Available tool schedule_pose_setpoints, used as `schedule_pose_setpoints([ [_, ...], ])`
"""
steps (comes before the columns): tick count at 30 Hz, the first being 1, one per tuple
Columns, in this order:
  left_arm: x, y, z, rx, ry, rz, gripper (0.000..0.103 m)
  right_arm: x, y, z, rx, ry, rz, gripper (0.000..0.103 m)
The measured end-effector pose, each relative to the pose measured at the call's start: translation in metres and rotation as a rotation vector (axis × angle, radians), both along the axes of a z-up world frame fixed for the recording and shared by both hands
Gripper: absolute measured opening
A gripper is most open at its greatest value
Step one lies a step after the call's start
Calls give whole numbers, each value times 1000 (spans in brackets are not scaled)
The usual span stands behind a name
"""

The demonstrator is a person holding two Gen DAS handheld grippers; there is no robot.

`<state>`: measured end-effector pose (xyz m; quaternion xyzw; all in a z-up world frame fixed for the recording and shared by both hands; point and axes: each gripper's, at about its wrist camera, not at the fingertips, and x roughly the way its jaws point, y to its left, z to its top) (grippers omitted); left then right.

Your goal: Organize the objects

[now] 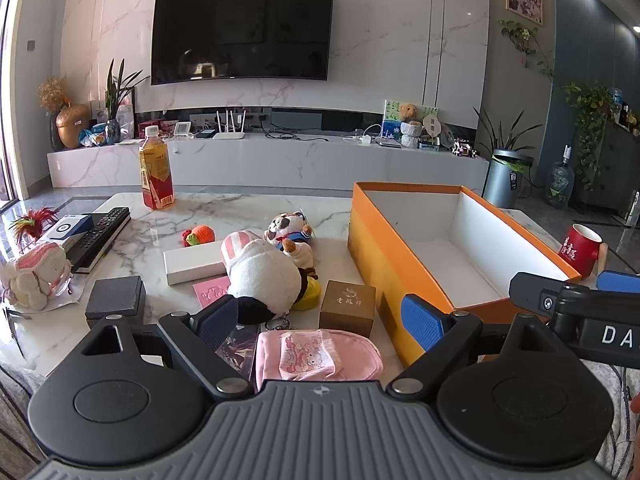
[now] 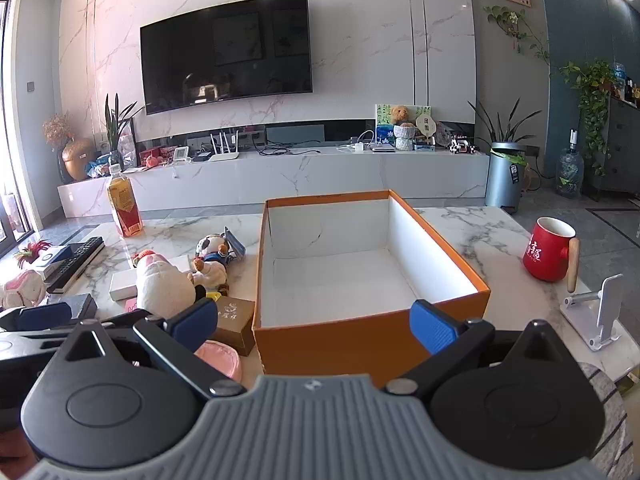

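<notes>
The long orange cardboard box (image 2: 372,332) lies empty on the marble worktop (image 2: 480,228), its long side pointing away toward the TV. Soft toys sit left of the box. Left gripper (image 1: 322,322) and right gripper (image 2: 314,322) fingers are wide, holding nothing.

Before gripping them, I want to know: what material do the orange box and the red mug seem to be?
Orange box: probably cardboard, matte; thin straight walls, white lining, folded corners. Red mug: likely glazed ceramic, glossy; its handle looks like pale wood.

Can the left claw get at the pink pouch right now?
Probably yes. The left claw is open with the pink pouch lying directly between its fingers at the table's near edge, nothing covering it.
</notes>
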<state>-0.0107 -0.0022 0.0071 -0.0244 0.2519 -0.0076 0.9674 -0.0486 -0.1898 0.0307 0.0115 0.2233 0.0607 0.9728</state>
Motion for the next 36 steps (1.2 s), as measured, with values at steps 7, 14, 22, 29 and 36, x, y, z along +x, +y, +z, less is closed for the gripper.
schedule_pose_setpoints([
  [7,0,1,1,-8,-2,1,103,-1,0,1,10,1,1,102],
  [14,2,6,0,-9,14,8,103,2,2,-3,24,27,18,102],
  [22,8,38,2,-34,50,86,103,4,22,-12,71,101,239,102],
  [29,13,91,1,-115,109,253,103,15,58,-30,125,145,485,102],
  [36,18,116,-10,-144,217,350,103,46,103,-68,-29,202,587,102],
])
